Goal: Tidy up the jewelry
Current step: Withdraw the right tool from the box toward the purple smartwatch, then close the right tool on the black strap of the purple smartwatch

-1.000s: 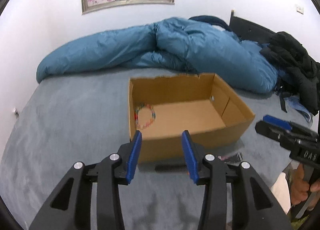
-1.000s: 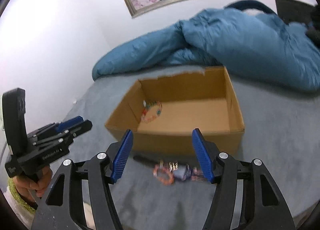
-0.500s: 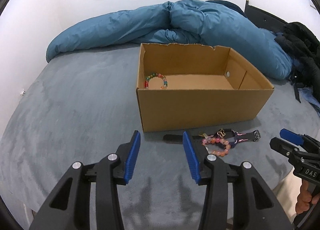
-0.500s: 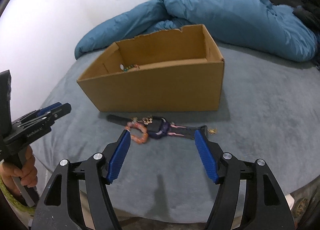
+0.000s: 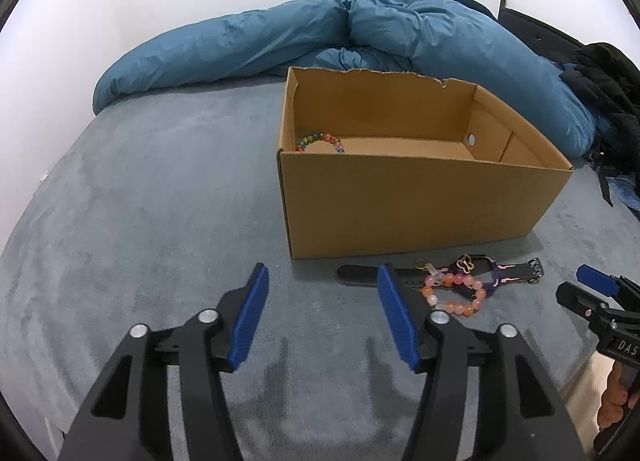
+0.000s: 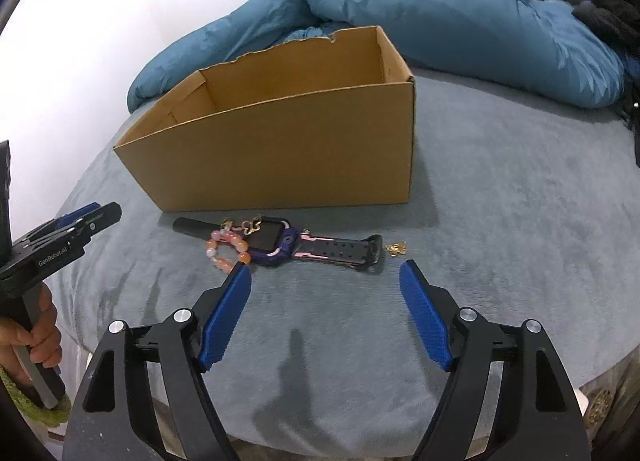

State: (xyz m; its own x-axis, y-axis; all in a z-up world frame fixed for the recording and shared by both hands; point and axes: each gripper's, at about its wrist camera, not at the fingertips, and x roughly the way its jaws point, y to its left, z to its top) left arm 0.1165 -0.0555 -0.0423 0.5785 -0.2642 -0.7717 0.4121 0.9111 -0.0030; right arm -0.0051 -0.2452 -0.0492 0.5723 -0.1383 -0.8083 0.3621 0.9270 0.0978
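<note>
The watch lies flat on the grey bed just before the cardboard box, strap running along the box's front wall, buckle rightward. A pink bead bracelet seemingly overlaps it. The left gripper and the right gripper hover, jaws just widening, nothing between.

A bed covered in grey-blue plush fabric fills most of both views. At the centre stands an open brown cardboard box. Just before its near wall lie a purple-and-black wristwatch, a pink-and-orange beaded bracelet overlapping it, and a small gold trinket. A rumpled teal duvet lies along the top.
</note>
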